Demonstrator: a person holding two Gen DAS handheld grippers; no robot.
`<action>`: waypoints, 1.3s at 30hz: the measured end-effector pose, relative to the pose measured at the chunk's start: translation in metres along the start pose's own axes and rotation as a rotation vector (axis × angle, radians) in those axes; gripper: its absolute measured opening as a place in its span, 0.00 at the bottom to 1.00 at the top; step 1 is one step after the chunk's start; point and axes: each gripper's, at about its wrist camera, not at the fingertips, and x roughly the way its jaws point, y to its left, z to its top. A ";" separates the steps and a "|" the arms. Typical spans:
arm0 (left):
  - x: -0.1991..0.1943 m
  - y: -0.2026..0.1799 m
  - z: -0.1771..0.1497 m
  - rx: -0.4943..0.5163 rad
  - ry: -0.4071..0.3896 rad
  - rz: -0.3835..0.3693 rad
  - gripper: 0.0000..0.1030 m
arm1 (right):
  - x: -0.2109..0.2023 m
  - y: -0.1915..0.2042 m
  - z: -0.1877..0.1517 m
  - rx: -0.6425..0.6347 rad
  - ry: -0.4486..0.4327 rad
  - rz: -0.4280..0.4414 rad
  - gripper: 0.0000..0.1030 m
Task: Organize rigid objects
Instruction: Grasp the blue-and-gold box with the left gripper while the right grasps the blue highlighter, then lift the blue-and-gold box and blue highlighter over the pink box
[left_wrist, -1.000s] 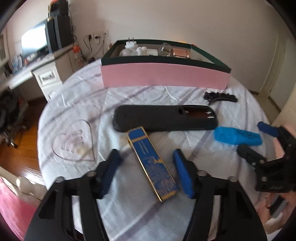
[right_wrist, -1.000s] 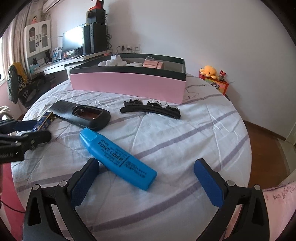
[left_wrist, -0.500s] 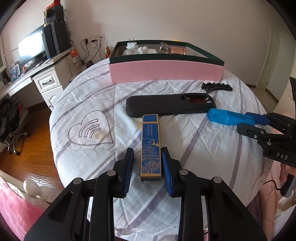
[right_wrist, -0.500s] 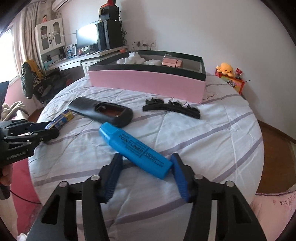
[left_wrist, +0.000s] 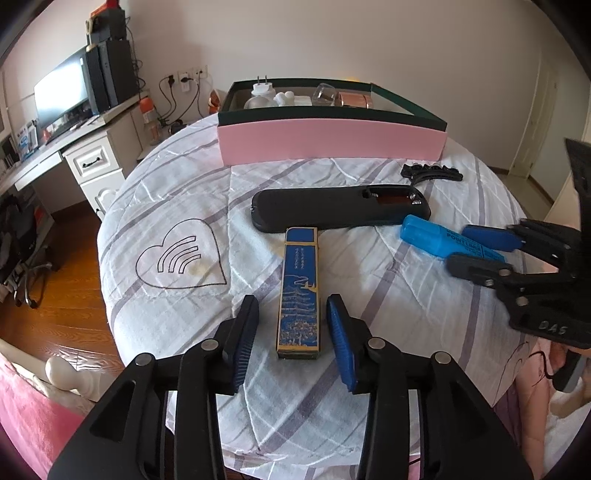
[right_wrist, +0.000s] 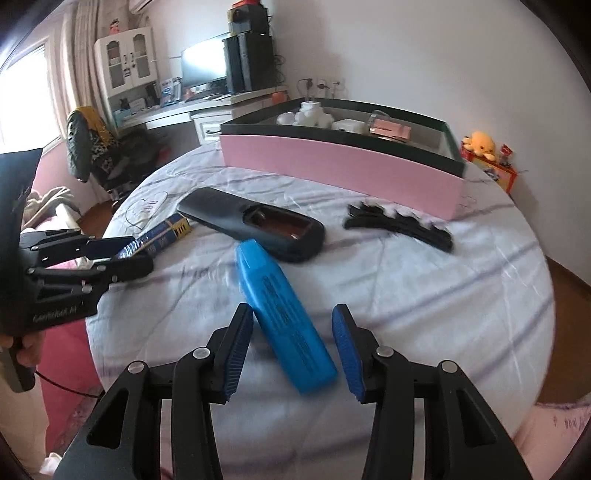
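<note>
- Well, the left gripper (left_wrist: 292, 301) hangs over the near edge of the round table with a white cloth with grey stripes (left_wrist: 166, 314). Its jaws have just been opening. The flat blue and gold cardboard box (left_wrist: 298, 288) lies between the pads, and cloth shows on both sides, so it is released.
- The right gripper (right_wrist: 292, 310) is at the right edge of the table. Its jaws have just been closing around the thick blue plastic highlighter (right_wrist: 284, 317), which lies slanted between them. One pad is against it, but a strip of cloth shows at the other, so it is not clamped.
- Only the left view shows a black heart outline (left_wrist: 181, 254) drawn on the cloth near the left edge.
- Only the right view shows a yellow plush toy (right_wrist: 480, 144) on the floor beyond the far edge.
- Both views show the long black plastic casing (left_wrist: 332, 206) at the middle, the black toothed hair clip (left_wrist: 432, 172) and the pink box with dark green rim (left_wrist: 332, 142) at the far edge.
- Writing: "POINT LINER" on the highlighter in the left view, and "DAS" on the right gripper. In the right view the highlighter's print is too blurred to read.
</note>
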 end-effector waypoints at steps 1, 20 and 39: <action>0.001 0.000 0.001 0.000 -0.002 0.001 0.39 | 0.002 0.002 0.001 -0.005 0.005 0.003 0.44; 0.011 -0.005 0.002 0.005 -0.068 -0.010 0.48 | -0.019 -0.030 -0.025 0.263 -0.088 -0.170 0.27; 0.006 -0.013 0.000 -0.023 -0.090 0.009 0.23 | -0.019 -0.022 -0.023 0.207 -0.092 -0.224 0.27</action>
